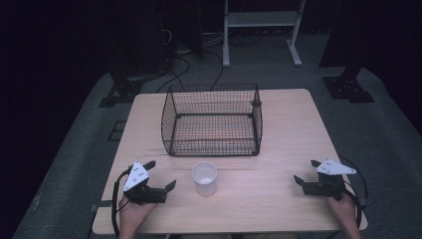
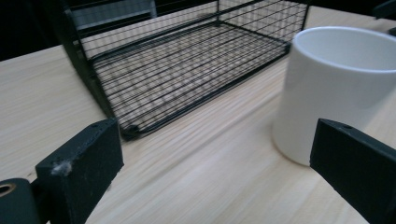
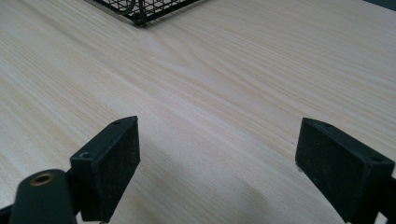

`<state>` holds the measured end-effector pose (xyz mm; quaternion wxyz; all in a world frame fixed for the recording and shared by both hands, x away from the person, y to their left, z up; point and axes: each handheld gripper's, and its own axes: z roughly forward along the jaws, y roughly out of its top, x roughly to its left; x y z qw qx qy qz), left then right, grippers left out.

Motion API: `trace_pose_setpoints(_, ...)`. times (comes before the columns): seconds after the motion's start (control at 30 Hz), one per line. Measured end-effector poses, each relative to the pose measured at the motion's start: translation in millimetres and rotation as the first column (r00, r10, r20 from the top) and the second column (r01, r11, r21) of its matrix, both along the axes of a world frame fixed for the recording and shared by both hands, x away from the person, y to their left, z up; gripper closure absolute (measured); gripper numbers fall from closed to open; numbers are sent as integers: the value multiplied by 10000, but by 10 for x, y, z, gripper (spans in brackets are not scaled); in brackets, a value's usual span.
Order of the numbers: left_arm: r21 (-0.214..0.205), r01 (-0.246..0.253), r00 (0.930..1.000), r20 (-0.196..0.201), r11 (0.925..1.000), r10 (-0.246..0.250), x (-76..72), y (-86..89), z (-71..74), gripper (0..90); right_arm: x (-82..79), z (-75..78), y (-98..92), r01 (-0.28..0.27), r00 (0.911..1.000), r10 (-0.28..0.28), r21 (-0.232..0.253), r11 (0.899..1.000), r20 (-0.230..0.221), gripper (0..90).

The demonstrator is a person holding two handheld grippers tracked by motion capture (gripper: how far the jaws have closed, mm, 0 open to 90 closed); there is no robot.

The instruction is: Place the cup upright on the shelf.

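1. High view: a small white round plastic cup stands upright on the pale wooden worktop, near its front edge and just in front of the black wire basket, which has its open side up. The left tool lies at about 9 o'clock from the cup, near it but apart, with its jaws spread and pointing toward it. I judge this hand is placed there to work on the cup. The right tool is at about 3 o'clock, well apart from the cup, jaws also spread. It seems to wait at the side so that it does not disturb the other hand.

2. Left gripper view: the two black jaws are wide apart and nothing is between them. The cup is at about 1 o'clock, partly behind the right jaw and not pressed by it. The basket is at 11 o'clock.

3. Right gripper view: the jaws are spread over bare worktop and pinch nothing. A corner of the basket shows at 11 o'clock.
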<state>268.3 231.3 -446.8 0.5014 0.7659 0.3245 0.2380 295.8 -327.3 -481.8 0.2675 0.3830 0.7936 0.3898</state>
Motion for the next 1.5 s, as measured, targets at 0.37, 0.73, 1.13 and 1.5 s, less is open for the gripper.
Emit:
trace_pose_setpoints(0.37, 359, 909, 9958, 100, 9952, -913, -26, -187, 46, 18, 0, 0, -1, 1, 10000, -1, 14, 10000, 1, 131)
trace_pose_setpoints(0.73, 74, 1704, 9848, 345, 9854, -1705, -63, -266, 113, 19, -1, 0, 1, -3, 10000, 4, -32, 10000, 13, 131)
trace_pose_setpoints(1.13, 403, 2415, 9704, -169, 9696, -2410, -66, -414, 130, 19, -4, -1, 6, 55, 10000, -55, -84, 9999, 52, 131)
trace_pose_setpoints(1.5, 980, 2890, 9570, -570, 9523, -2846, -44, -567, 136, 19, -5, -1, 5, 57, 10000, -57, -77, 10000, 34, 131)
